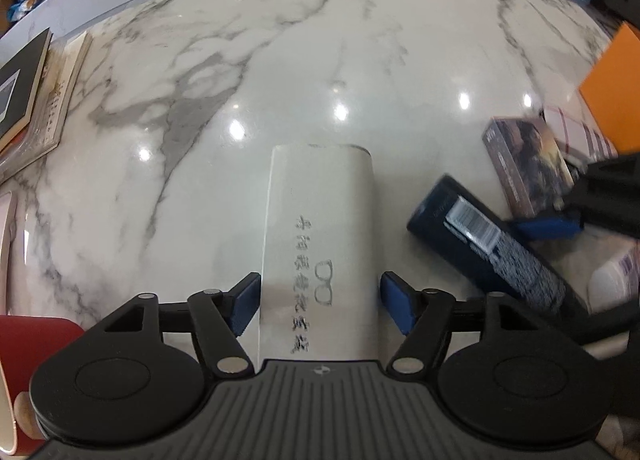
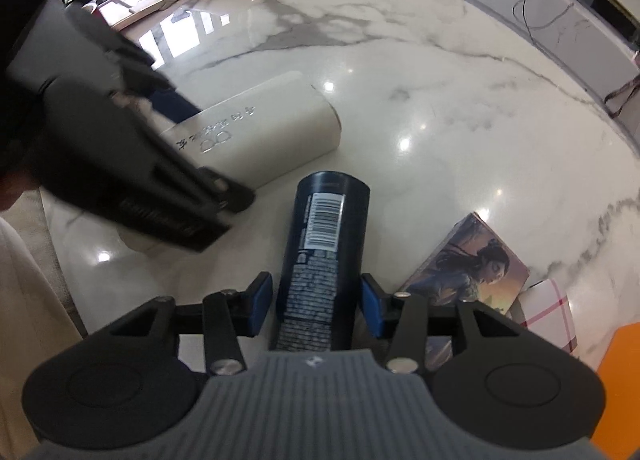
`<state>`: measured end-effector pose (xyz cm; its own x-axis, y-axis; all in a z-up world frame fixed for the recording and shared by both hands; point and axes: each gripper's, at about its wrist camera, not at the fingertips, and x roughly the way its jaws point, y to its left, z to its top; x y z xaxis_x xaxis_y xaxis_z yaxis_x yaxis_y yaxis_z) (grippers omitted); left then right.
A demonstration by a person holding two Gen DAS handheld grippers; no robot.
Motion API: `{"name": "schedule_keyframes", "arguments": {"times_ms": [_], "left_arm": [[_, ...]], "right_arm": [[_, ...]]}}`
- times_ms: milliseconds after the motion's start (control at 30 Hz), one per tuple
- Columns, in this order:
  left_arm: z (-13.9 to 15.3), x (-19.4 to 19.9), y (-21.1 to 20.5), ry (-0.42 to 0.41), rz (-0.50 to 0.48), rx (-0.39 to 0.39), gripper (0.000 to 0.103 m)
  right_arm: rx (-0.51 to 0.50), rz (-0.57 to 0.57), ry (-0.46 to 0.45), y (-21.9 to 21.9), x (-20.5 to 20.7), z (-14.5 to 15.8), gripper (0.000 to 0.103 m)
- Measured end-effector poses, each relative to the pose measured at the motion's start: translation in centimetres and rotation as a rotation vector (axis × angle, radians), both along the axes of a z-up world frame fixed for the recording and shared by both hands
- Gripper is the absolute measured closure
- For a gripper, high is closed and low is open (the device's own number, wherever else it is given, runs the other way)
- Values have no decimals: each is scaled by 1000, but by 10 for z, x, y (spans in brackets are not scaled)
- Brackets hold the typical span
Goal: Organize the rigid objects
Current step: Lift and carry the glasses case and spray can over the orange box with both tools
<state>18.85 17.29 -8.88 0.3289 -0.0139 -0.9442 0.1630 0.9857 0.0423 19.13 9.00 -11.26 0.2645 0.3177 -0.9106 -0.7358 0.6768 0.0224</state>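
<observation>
1. A cream glasses case [image 1: 320, 244], marked with a spectacles outline and grey characters, is seen lying on the white marble surface [image 1: 280, 60] between the blue pads of the left hand-held gripper [image 1: 320, 300].
2. The left jaws are spread: a narrow gap is visible between each pad and the side of the case, so the case is straddled, not pinched.
3. A dark blue cylindrical can [image 2: 320, 252] with a barcode label is seen lying between the pads of the right hand-held gripper [image 2: 316, 300].
4. Gaps are visible on both sides of the can, so these jaws are also spread and the can is not clamped.
5. The can is placed just beside the glasses case [image 2: 260, 136], the two tilted at different angles.
6. A box with an illustrated figure [image 2: 468, 264] is seen near the can, with a white checked box [image 2: 548, 312] just beside it and an orange object [image 2: 620, 380] at the edge of the view.
7. A stack of books [image 1: 36, 96] is seen well apart from these, at the far left of the surface.
</observation>
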Motion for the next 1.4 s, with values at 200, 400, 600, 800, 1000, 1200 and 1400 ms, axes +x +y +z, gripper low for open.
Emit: {"name": "schedule_keyframes", "arguments": {"times_ms": [200,400,600,800,1000,1200,1400], "left_arm": [[0,1,0,-32,-3,-19,34],[0,0,-1,-40,10,-15,34],[16,-8,3,-84,45,-72,34],[31,-19,-4,-130,66,-112,34],[50,-30,-16,-178,68,-156,34],[73,-40,-37,-221,44,-198,35],[102,-45,-63,-281,8,-216,34]], "right_arm": [[25,8,-27,-7,-6,-2,53],[44,-13,-34,-10,-9,-2,60],[92,-44,-53,-19,-12,7,61],[138,-97,-103,-34,-14,26,61],[185,-146,-147,-55,-17,49,61],[216,-189,-198,-78,-24,74,61],[259,-239,-260,-106,-31,104,61]]}}
